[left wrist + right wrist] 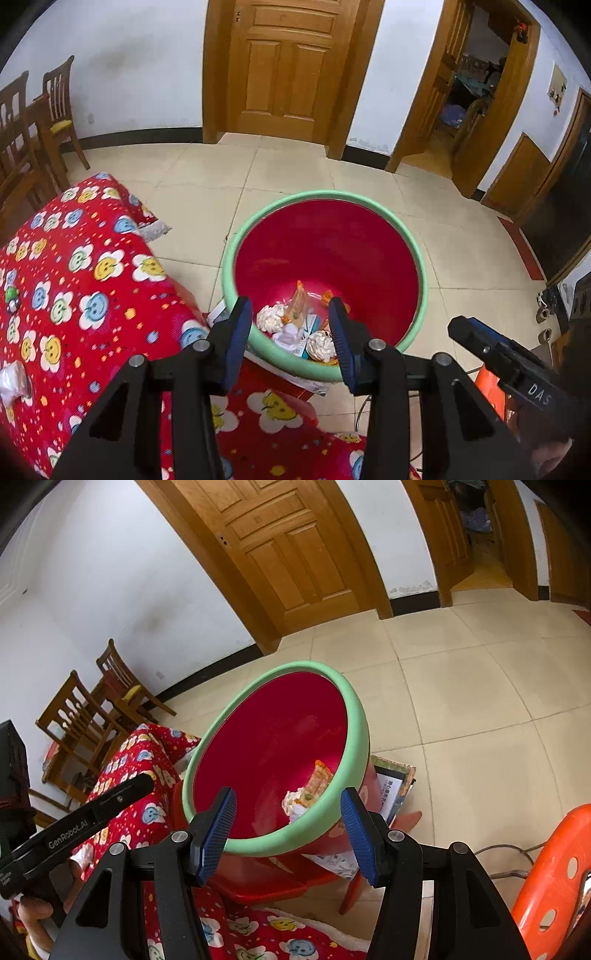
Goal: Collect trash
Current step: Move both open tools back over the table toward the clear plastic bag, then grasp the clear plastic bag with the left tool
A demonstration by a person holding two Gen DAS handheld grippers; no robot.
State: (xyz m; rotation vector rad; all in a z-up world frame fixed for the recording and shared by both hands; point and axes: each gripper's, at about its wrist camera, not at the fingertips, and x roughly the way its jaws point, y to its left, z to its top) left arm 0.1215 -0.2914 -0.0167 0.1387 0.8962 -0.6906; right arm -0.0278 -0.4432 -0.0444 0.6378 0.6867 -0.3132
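Observation:
A red basin with a green rim (258,218) stands beside the table and holds trash: crumpled white tissues (269,318), an orange snack wrapper (298,305) and a small carton. My left gripper (290,345) is open and empty above the basin's near rim. My right gripper (288,836) is open and empty, also over the near rim (295,840); the tissues and wrapper (317,779) show inside. A clear wrapper (14,376) lies on the red flowered tablecloth (85,280) at the far left.
The basin rests on a red stool (266,882) with printed paper (391,786) under it. An orange plastic chair (554,878) stands at the right. Wooden chairs (55,110) stand by the wall, doors (288,66) behind. A small green toy (12,293) lies on the cloth.

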